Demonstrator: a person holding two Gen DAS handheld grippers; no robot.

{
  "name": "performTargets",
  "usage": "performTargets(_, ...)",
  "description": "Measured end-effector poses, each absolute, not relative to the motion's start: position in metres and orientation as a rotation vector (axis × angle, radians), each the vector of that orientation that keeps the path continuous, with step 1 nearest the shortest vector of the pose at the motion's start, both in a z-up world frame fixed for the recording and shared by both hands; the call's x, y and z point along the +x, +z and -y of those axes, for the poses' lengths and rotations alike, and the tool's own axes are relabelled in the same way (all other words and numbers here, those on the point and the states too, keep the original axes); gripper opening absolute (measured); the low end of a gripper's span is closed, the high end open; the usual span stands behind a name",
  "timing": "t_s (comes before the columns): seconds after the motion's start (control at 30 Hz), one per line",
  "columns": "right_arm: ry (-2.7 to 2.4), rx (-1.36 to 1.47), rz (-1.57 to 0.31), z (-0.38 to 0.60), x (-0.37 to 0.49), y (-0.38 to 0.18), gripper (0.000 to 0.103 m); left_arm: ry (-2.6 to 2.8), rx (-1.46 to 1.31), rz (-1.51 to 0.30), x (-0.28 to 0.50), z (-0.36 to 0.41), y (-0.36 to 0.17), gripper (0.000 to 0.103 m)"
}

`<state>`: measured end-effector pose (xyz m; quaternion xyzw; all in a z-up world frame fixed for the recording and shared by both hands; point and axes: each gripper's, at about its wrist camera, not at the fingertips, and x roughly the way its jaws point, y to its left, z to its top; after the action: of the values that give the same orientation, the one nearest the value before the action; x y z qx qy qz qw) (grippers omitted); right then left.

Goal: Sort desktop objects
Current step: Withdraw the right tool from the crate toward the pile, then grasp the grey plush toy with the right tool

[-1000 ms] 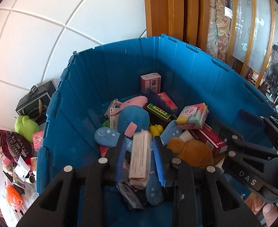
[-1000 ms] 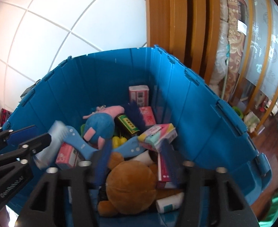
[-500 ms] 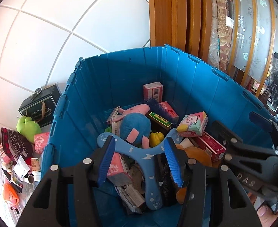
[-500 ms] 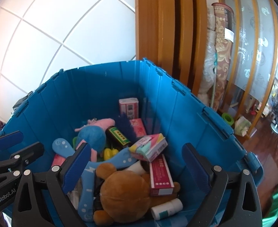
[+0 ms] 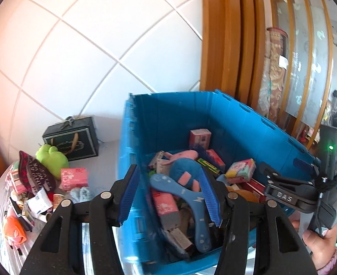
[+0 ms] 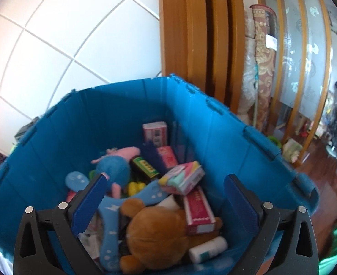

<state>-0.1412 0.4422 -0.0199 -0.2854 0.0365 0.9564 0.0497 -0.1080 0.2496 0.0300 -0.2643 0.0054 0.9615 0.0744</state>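
Observation:
A blue plastic bin holds several sorted things: a blue boomerang toy, a blue and pink plush, a brown plush bear, and pink boxes. My left gripper is open and empty, above the bin's left wall. My right gripper is open and empty, above the bin; it also shows in the left wrist view.
Left of the bin, the table carries a black gift box, a green plush, a pink packet, an orange toy and several small packets. A wooden door frame and rolled rug stand behind.
My left gripper opened and dropped a white box into the bin, then drew back up and left. My right gripper opened, released the brown bear, and rose.

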Motion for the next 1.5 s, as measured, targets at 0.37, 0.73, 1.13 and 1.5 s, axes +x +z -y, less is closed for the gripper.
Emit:
performTargets(0.37, 3.152, -0.677, 0.003, -0.316, -0.093, 0.028, 0.103, 3.011, -0.886, 0.121, -0.095, -0.112, 0.011, 0.053)
performTargets(0.73, 3.408, -0.868, -0.003, -0.169, -0.109, 0.008, 0.103, 3.133, -1.136, 0.258, -0.088, 0.034, -0.040, 0.053)
performTargets(1.13, 3.316, -1.171, 0.202, -0.092, -0.168, -0.065, 0.103, 3.110, -1.490, 0.310, -0.115, 0.142, -0.144, 0.053)
performTargets(1.5, 3.165, -1.530, 0.302, -0.042, -0.243, -0.153, 0.103, 2.952, -1.732, 0.502, -0.193, 0.160, -0.232, 0.053)
